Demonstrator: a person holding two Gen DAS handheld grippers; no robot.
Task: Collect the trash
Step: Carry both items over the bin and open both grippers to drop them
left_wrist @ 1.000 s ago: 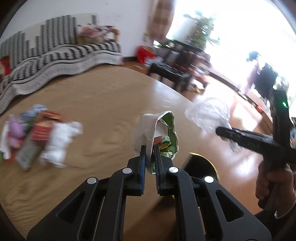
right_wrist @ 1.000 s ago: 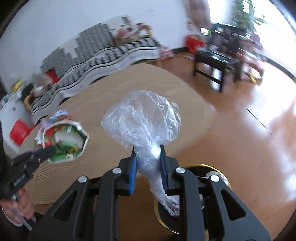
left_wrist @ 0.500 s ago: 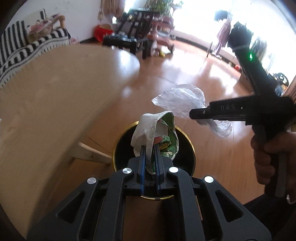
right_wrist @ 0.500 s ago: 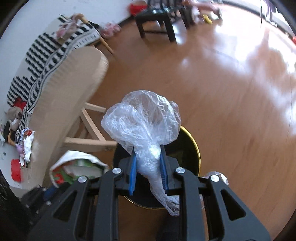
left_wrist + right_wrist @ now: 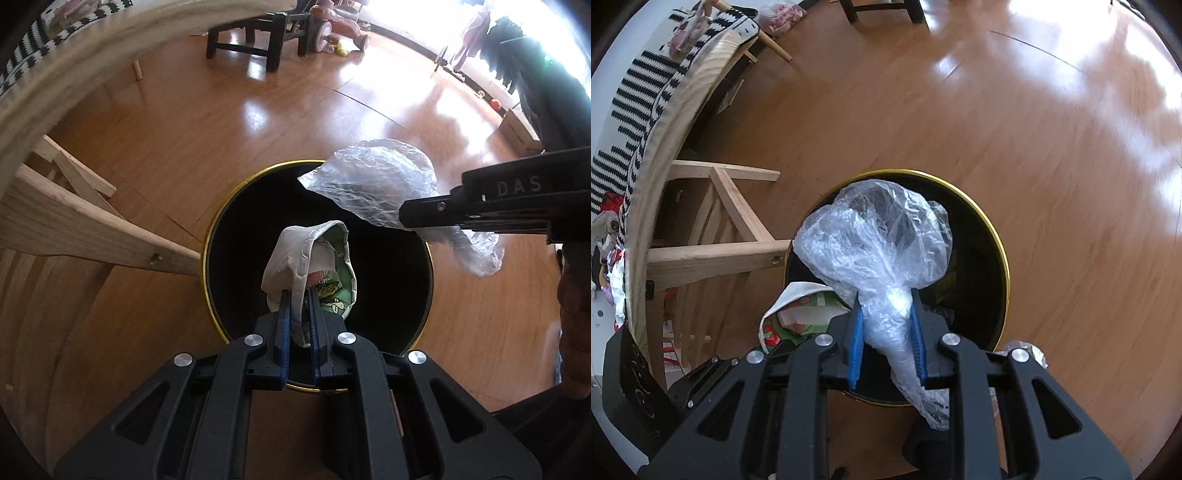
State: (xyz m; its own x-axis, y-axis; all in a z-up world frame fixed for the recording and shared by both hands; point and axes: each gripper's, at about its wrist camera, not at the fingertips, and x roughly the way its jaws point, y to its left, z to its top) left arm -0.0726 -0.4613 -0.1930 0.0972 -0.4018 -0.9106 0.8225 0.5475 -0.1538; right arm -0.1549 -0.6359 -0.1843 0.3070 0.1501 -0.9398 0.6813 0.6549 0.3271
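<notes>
A black bin with a gold rim stands on the wooden floor beside the table. My left gripper is shut on a crumpled green and white snack wrapper and holds it above the bin's mouth. The wrapper also shows in the right wrist view. My right gripper is shut on a clear crumpled plastic bag and holds it over the bin. In the left wrist view the bag hangs over the bin's right rim, pinched by the right gripper.
The round wooden table's edge and its wooden leg brace are close on the left of the bin. More trash lies on the tabletop. A dark stool stands farther away. A crumpled piece lies by the bin.
Both grippers have swung from above the tabletop down to over the bin, each still holding its piece of trash. The bin now fills the middle of both views.
</notes>
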